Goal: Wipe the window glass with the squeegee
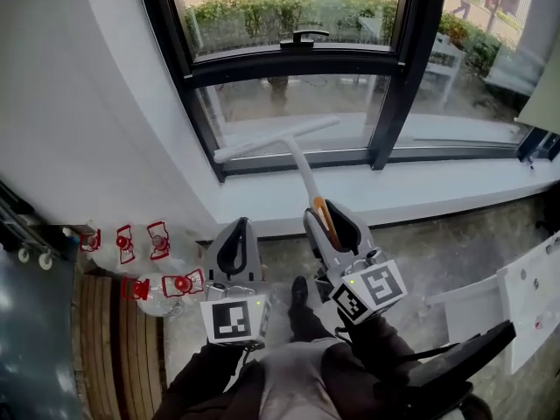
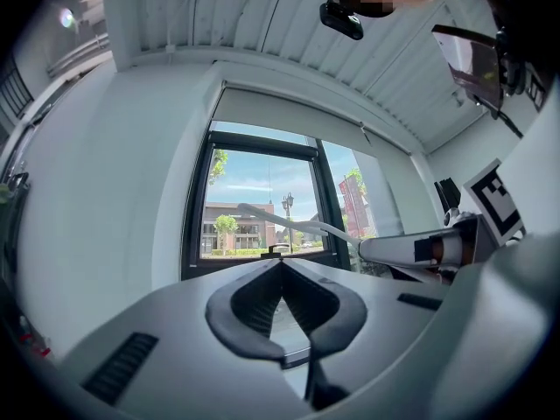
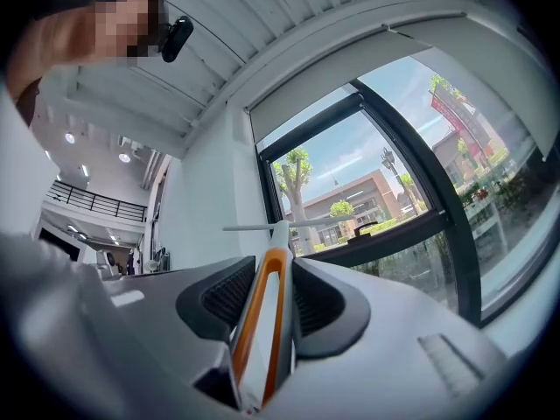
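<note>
Clearly the right gripper (image 1: 329,219) (image 3: 278,265) has its jaws clamped on the white plastic squeegee with an orange strip along its handle (image 1: 304,171) (image 3: 265,318); the handle fills the narrow gap between the dark pads. Its long white blade (image 1: 275,140) lies against the bottom of the black-framed window glass (image 1: 297,101), just above the white sill (image 1: 437,189). Beside it, the left gripper (image 1: 234,241) (image 2: 281,268) has its jaws closed, tips touching, with nothing between them. Clear bottles with red caps (image 1: 157,240) stand on the floor to the left.

Left hand-held gripper (image 1: 237,226) has jaws together; right hand-held gripper (image 1: 330,208) clamps squeegee (image 1: 302,169).
</note>
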Action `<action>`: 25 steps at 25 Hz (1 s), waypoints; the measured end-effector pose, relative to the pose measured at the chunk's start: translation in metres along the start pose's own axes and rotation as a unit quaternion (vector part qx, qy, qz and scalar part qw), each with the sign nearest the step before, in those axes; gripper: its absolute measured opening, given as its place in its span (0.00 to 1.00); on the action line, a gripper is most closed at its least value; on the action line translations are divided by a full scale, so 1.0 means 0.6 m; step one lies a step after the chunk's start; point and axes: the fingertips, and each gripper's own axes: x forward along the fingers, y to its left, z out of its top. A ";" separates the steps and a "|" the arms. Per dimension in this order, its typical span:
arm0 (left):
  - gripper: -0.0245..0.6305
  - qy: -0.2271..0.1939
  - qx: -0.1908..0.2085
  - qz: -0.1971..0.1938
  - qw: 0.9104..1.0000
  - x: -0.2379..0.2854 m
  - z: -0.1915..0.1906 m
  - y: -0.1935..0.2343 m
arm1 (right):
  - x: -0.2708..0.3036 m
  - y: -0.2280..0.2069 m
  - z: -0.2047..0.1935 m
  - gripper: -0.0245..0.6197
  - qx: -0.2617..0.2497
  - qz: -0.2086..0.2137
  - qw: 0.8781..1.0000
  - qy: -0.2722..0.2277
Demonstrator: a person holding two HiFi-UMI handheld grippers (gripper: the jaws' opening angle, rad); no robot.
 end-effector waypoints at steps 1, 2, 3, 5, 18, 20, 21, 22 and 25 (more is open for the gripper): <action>0.04 0.002 -0.001 0.001 1.000 0.020 -0.005 0.007 | 0.019 -0.010 0.001 0.24 0.001 0.002 1.000 -0.004; 0.04 0.003 -0.002 0.000 1.000 0.042 -0.010 0.013 | 0.039 -0.022 0.001 0.24 0.001 0.003 1.000 -0.008; 0.04 0.002 -0.003 0.001 1.000 0.065 -0.014 0.021 | 0.060 -0.033 0.000 0.24 0.001 0.005 1.000 -0.011; 0.04 0.000 -0.001 0.004 1.000 0.117 -0.019 0.041 | 0.106 -0.058 0.000 0.24 -0.004 0.008 1.000 -0.017; 0.04 -0.021 0.015 0.029 0.999 0.434 0.014 0.169 | 0.404 -0.204 0.054 0.24 -0.022 0.020 0.998 -0.052; 0.04 -0.022 0.018 0.029 0.999 0.465 0.017 0.193 | 0.445 -0.206 0.062 0.24 -0.026 0.024 0.998 -0.058; 0.04 -0.025 0.018 0.031 0.999 0.480 0.019 0.207 | 0.467 -0.206 0.066 0.24 -0.029 0.027 0.997 -0.062; 0.04 -0.027 0.017 0.033 0.999 0.495 0.020 0.223 | 0.489 -0.204 0.070 0.24 -0.033 0.029 0.997 -0.066; 0.04 -0.032 0.010 0.036 0.999 0.542 0.022 0.276 | 0.564 -0.195 0.085 0.24 -0.045 0.035 0.995 -0.081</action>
